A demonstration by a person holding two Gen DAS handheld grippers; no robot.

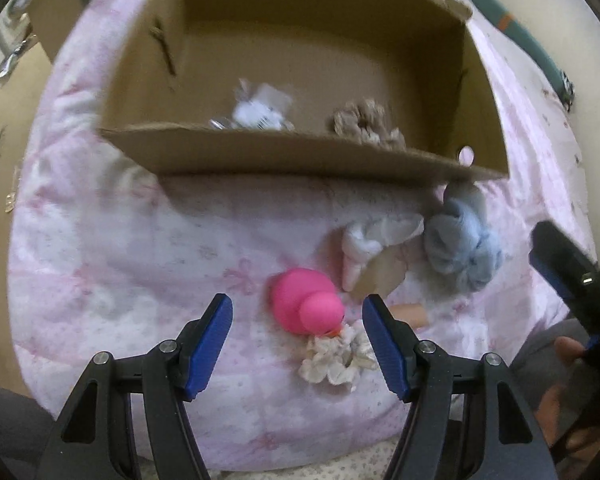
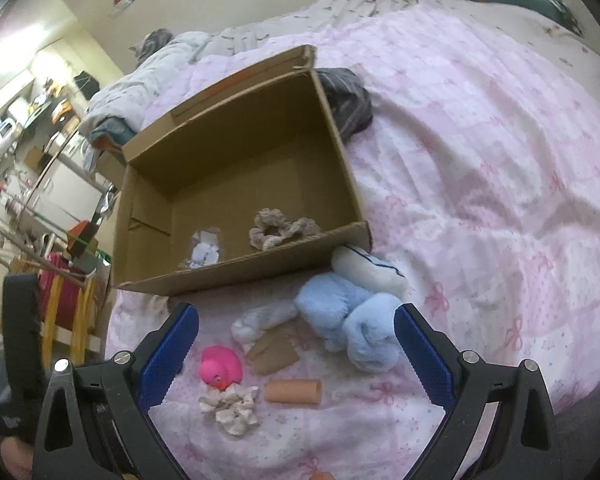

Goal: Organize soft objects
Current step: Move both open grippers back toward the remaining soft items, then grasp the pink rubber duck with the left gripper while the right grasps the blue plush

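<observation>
While above duck (image 1: 306,300), both fingers open, empty.

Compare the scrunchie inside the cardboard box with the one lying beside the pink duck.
The beige scrunchie is tan and lies inside the cardboard box; the cream scrunchie is off-white and lies on the pink quilt, against the pink duck. Both are ruffled fabric rings; neither is held.

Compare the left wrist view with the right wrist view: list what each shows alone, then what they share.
Left wrist only: the right gripper at its edge, jaws open. Right wrist only: the peach tube in full, a grey striped bundle behind the box, the cluttered room. Both: cardboard box, pink duck, white scrunchie, blue plush.
</observation>
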